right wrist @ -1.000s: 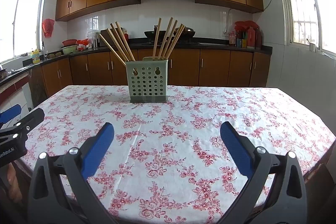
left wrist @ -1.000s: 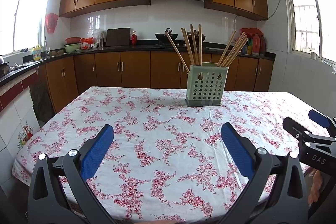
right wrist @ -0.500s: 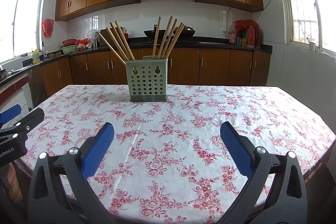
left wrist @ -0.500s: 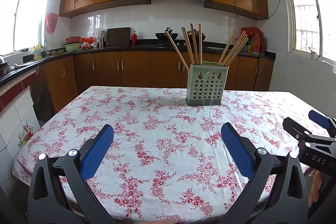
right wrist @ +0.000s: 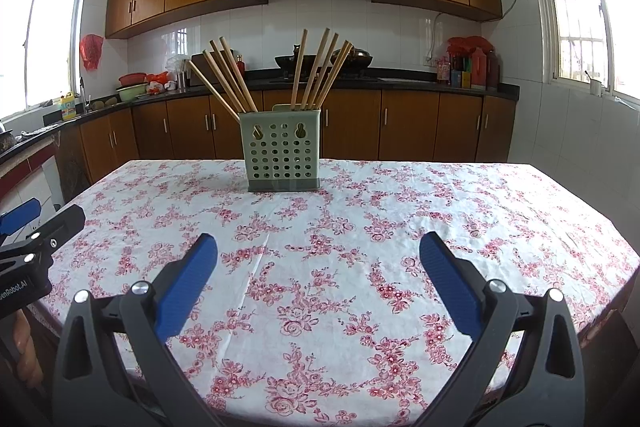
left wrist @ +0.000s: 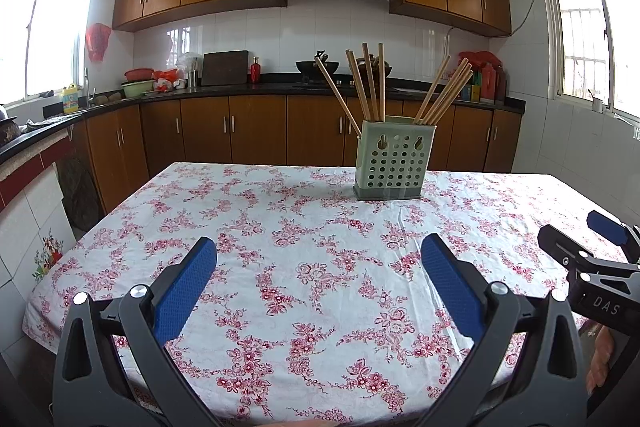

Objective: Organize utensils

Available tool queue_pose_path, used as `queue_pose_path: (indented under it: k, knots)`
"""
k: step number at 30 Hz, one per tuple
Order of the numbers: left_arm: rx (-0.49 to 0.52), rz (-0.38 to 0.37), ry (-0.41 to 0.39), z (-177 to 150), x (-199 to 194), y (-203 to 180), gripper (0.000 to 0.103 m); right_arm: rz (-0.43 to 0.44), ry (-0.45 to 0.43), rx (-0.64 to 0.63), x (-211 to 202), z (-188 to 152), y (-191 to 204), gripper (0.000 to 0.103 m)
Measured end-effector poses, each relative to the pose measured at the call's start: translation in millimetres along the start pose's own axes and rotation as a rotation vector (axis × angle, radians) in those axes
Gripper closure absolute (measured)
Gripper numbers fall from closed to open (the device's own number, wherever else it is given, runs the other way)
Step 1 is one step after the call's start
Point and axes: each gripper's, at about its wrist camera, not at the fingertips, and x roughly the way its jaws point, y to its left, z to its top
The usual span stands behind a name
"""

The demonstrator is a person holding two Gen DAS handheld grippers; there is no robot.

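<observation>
Nothing has changed: both grippers, left [left wrist: 319, 277] and right [right wrist: 318, 273], stay wide and empty, well short of the holder [right wrist: 283, 151]; chopsticks [right wrist: 316, 69] all stowed.

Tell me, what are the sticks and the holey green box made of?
The chopsticks look like bare wood or bamboo: tan, matte, no shine. The holder looks like moulded plastic: smooth pale green, neat round holes, with a darker grey base. The tablecloth seems thin printed fabric, since it creases.
</observation>
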Motion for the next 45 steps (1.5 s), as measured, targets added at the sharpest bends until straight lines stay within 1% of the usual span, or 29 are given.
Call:
queue_pose_path:
  k: [19, 45]
  knots:
    - [0.0, -0.001, 0.01, -3.9, 1.8, -0.6, 0.002, 0.0, 0.001, 0.001, -0.1, 0.5, -0.7, 0.004]
    - [0.0, 0.0, 0.017, 0.7, 2.3, 0.3, 0.002, 0.0, 0.004, 0.003, 0.0, -0.8, 0.5, 0.004]
